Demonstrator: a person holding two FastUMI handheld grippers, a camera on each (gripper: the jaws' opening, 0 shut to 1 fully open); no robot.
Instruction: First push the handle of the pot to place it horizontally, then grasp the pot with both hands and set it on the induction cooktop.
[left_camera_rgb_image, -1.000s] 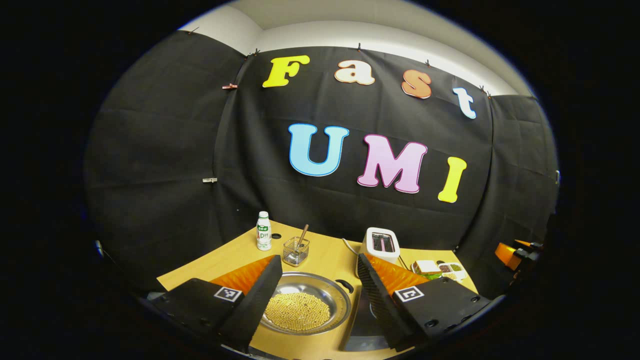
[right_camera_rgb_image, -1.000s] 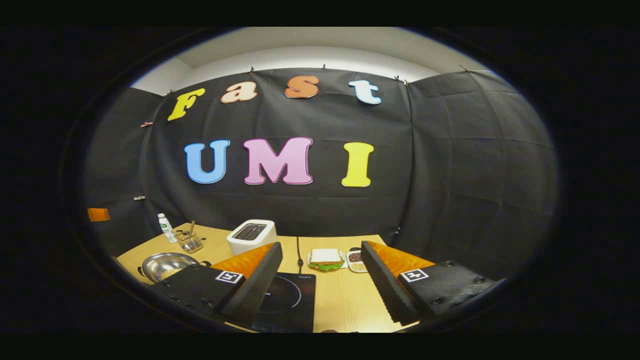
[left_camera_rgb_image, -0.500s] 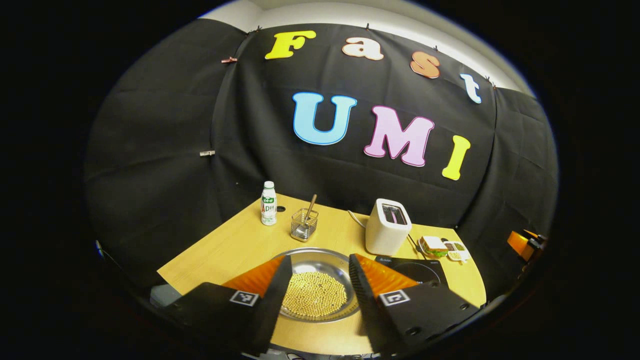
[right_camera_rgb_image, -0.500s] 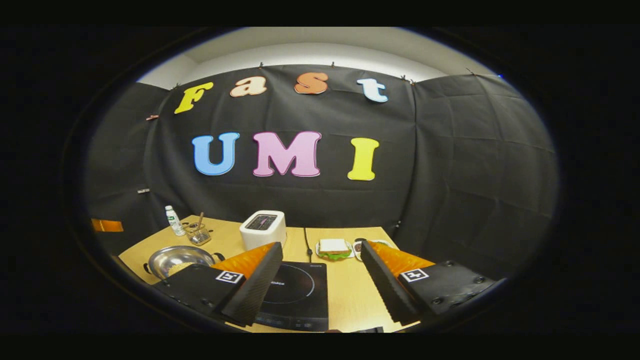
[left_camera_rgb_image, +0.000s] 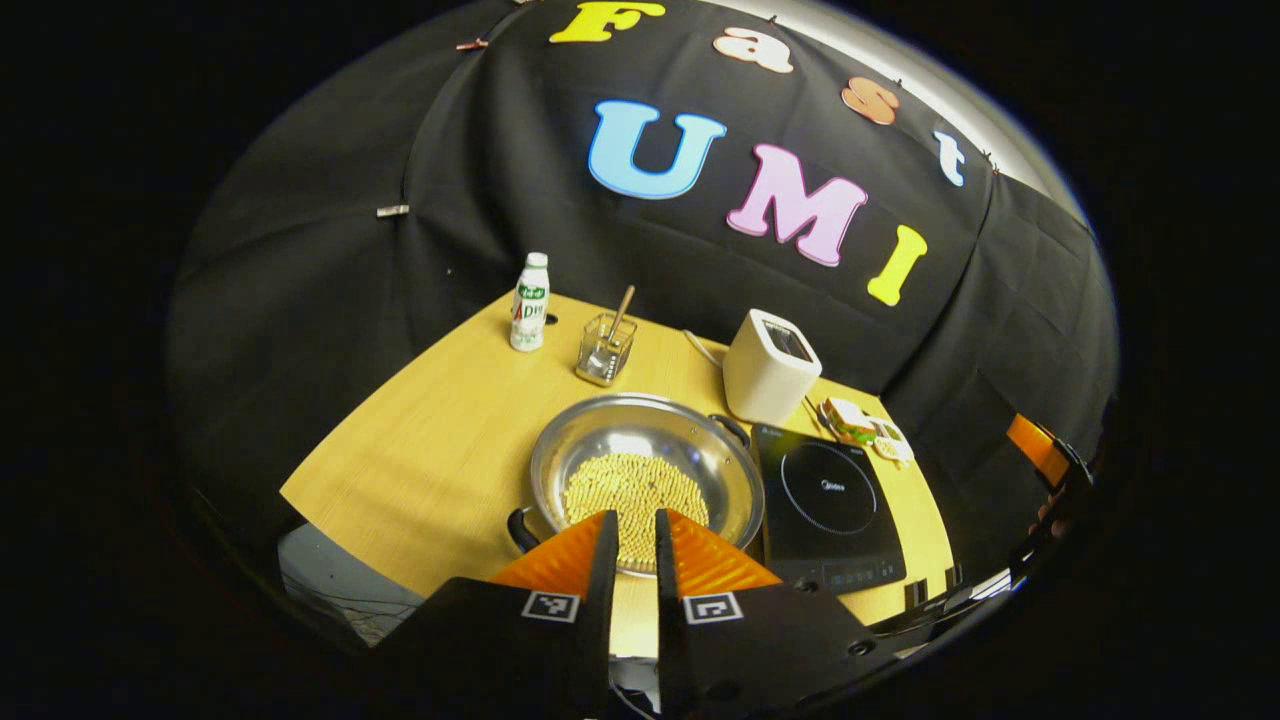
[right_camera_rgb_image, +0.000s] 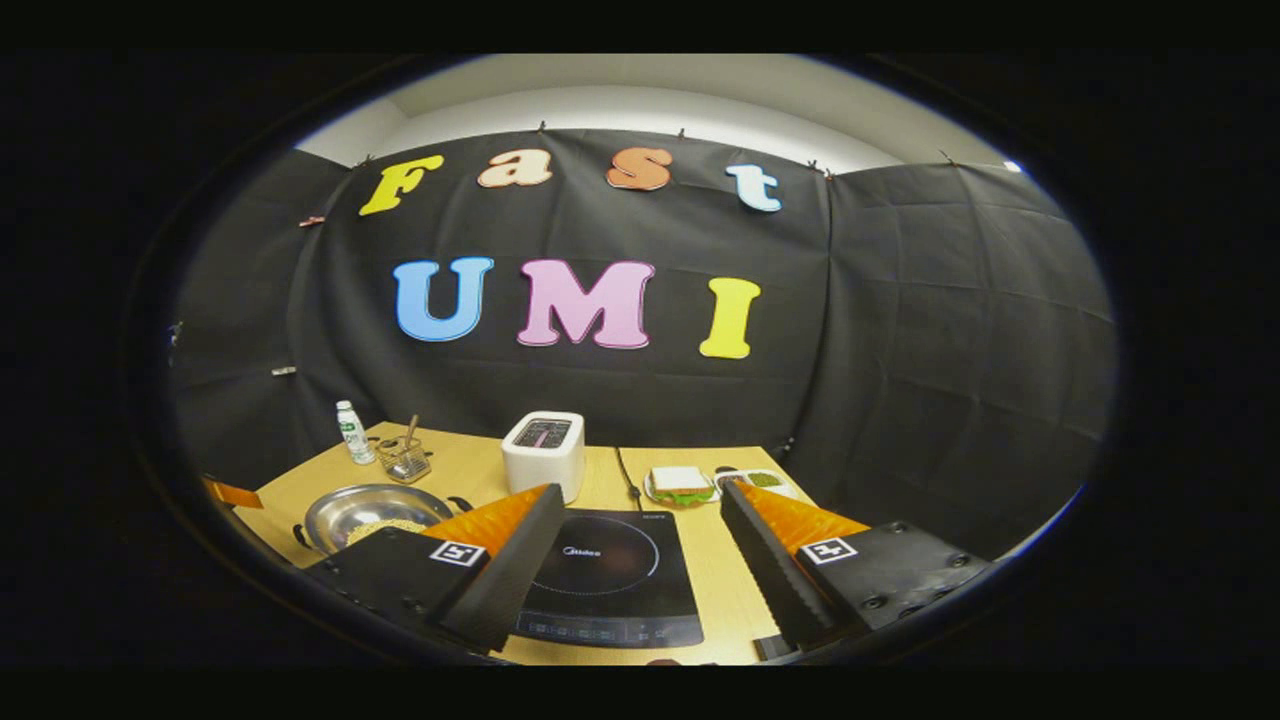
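A steel pot holding yellow beans stands on the wooden table. Its two dark handles sit diagonally, one at the near left and one at the far right. To the pot's right lies the black induction cooktop. My left gripper hovers over the pot's near rim, shut with a thin slit and nothing held. In the right gripper view, my right gripper stands open above the cooktop, with the pot off to its left.
A white toaster stands behind the cooktop, its cord trailing back. A bottle and a glass cup with a spoon stand at the far left. A sandwich plate and a small dish lie at the far right.
My left gripper's fingers closed from wide apart to nearly touching while it rose and tilted down over the pot. The right gripper drew back a little, so more of the cooktop shows.
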